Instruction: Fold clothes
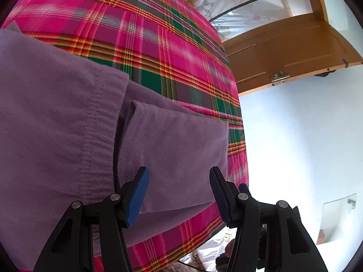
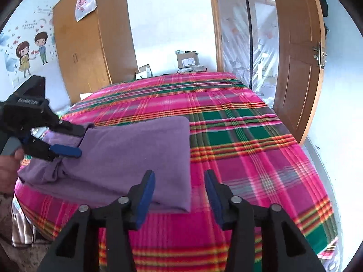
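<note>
In the right wrist view, the far left of the frame shows wall stickers (image 2: 31,52) of two cartoon children, and below them the left claw (image 2: 68,140) reaching in from the left edge over the near end of the purple garment (image 2: 136,154); its blue-padded fingers stand apart with nothing between them. Behind it, upper left, stands a wooden wardrobe (image 2: 95,36) with a plastic bag (image 2: 85,1) hanging on it, and cardboard boxes (image 2: 188,60) sit past the far edge of the bed. The garment lies folded flat on the plaid bedspread (image 2: 249,136), left of centre. The right claw (image 2: 180,195) fills the bottom centre, jaws wide apart and empty, poised over the garment's right-hand corner. At the far right a wooden door (image 2: 299,68) stands open beside a printed mesh curtain (image 2: 240,52). In the left wrist view the purple garment (image 1: 56,113) covers the left and centre, its layered edges showing, the left claw (image 1: 179,181) gaping above one folded edge, with the plaid bedspread (image 1: 158,45) beyond and the wooden door (image 1: 283,54) at upper right.
</note>
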Action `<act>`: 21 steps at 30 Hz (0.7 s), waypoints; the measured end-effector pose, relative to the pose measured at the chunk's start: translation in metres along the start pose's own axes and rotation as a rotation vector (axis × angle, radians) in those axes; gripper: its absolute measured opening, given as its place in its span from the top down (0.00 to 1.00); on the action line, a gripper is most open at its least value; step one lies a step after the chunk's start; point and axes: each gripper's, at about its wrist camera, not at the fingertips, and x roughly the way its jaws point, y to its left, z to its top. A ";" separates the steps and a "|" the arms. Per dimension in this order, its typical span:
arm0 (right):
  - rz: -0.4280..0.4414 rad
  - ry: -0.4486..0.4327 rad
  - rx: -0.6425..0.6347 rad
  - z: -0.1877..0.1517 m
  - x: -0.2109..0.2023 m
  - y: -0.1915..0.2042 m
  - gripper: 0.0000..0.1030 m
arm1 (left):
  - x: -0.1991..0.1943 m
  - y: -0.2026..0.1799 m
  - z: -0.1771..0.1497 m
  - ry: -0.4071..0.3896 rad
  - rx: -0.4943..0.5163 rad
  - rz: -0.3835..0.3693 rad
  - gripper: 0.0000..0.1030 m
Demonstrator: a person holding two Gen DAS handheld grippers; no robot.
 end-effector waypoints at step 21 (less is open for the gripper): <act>-0.135 0.033 -0.150 -0.018 0.021 0.019 0.45 | 0.007 0.000 -0.002 0.010 -0.011 0.015 0.44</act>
